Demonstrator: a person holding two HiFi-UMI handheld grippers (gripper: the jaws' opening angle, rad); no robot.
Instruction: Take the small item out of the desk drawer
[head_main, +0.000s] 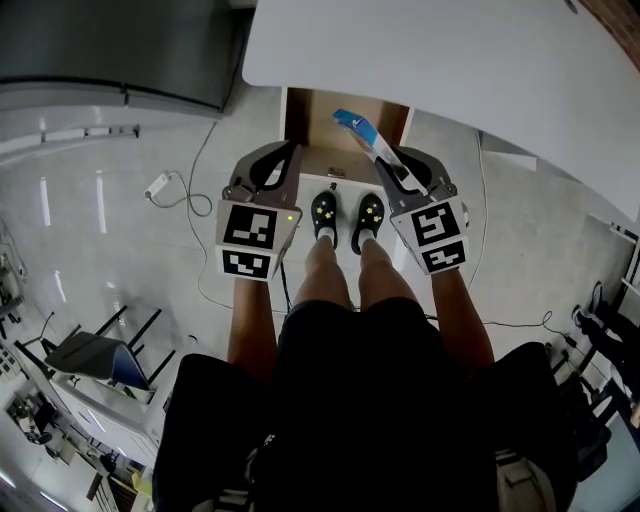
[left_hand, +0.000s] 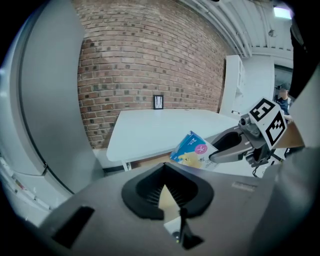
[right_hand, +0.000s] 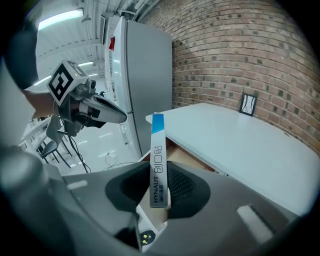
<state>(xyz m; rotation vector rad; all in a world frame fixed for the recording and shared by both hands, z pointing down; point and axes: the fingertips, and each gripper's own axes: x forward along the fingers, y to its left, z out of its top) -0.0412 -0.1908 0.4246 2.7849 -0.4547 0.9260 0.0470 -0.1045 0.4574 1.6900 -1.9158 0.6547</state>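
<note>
My right gripper (head_main: 388, 158) is shut on a small flat box (head_main: 362, 133), white with a blue end, held above the open wooden drawer (head_main: 300, 115) under the white desk (head_main: 450, 60). In the right gripper view the box (right_hand: 158, 150) stands edge-on between the pads, its blue end up. In the left gripper view the same box (left_hand: 191, 151) shows its blue and yellow face at the right gripper's (left_hand: 217, 152) tips. My left gripper (head_main: 288, 152) hangs level with it on the left, shut with nothing in it (left_hand: 165, 172), and apart from the box.
The person's shoes (head_main: 346, 216) stand in front of the drawer unit. A cable with an adapter (head_main: 160, 185) lies on the floor at left. A tall grey cabinet (right_hand: 145, 75) stands left of the desk, a brick wall (left_hand: 150, 60) behind. A small frame (right_hand: 248, 104) sits on the desk.
</note>
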